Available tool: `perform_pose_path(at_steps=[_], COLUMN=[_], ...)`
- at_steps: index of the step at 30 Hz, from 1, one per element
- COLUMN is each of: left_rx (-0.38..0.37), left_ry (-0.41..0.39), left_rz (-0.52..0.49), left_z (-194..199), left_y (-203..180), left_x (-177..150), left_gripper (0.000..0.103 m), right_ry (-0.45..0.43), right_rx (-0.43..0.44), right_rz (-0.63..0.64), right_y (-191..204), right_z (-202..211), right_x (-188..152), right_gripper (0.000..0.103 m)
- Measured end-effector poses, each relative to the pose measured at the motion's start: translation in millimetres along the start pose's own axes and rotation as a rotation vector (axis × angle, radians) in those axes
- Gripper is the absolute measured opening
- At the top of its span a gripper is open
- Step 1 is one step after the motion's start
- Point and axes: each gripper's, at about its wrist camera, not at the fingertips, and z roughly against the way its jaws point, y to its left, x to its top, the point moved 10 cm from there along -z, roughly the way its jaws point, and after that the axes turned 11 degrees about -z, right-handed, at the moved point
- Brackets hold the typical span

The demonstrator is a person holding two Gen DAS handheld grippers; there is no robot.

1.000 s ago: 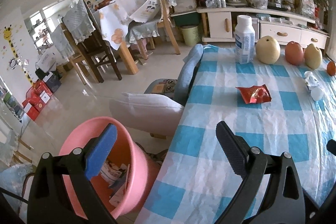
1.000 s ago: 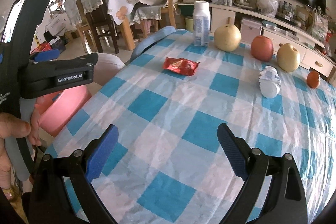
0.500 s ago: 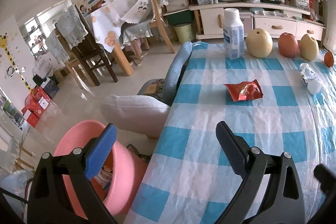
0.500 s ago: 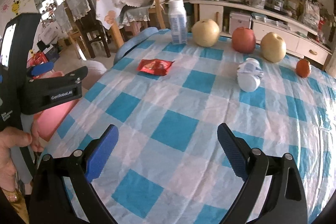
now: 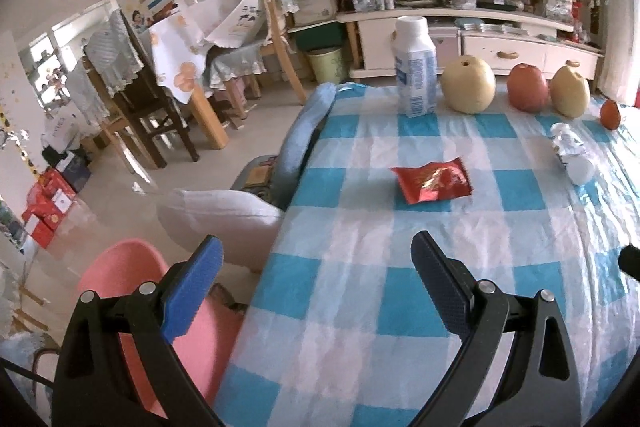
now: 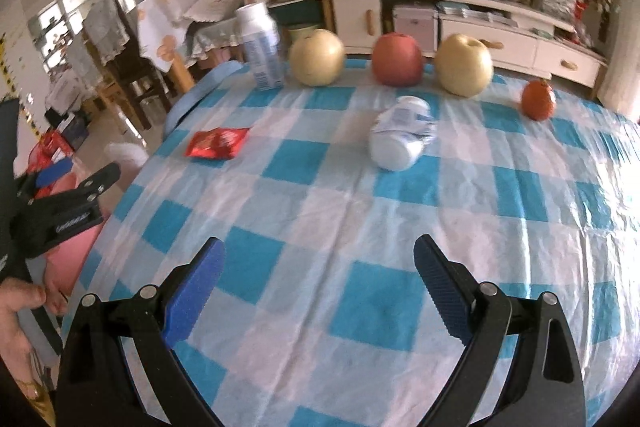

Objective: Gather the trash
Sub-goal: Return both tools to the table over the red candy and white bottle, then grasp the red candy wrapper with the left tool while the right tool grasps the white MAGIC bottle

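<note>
The left hand-held gripper and the right hand-held gripper both hang wide open, holding nothing, low in each frame. On the checked desk, a red wrapper lies mid-frame and a crushed white bottle just above centre. A pink bin sits lower left.

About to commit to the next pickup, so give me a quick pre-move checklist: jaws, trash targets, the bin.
1. Left gripper jaws open, empty: ok.
2. Right gripper jaws open, empty: ok.
3. Red wrapper lies flat on the cloth, nothing touching it: ok.
4. Crushed bottle lies on its side, apart from the fruit: ok.
5. Pink bin beside the table, mouth open: ok.
6. Upright bottle empty or full: cannot tell.
</note>
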Motion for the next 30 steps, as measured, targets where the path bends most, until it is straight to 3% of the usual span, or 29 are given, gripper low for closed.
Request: perform_pose_path(at_steps=[8, 14, 19, 24, 30], left_rx=[-0.160, -0.216, -0.252, -0.323, -0.326], left_ry=[-0.012, -0.007, 0.004, 0.012, 0.050], left_rz=[0.017, 0.030, 0.066, 0.128, 0.118], left_z=[-22, -43, -61, -76, -98], left_y=[-43, -65, -73, -79, -86], left_x=[14, 22, 28, 35, 39], left_gripper=[0.096, 0.096, 0.096, 0.096, 0.096], right_ry=[0.000, -0.002, 0.027, 0.001, -0.007], right_rx=[-0.006, -0.012, 0.051, 0.034, -0.015], right_rz=[-0.107, -0.182, -0.274, -0.238, -0.195], right_y=[-39, -64, -72, -68, -68], right_z=[-12, -31, -44, -51, -67], right_x=[23, 40, 49, 65, 75], right_gripper=[0.094, 0.094, 0.094, 0.094, 0.094])
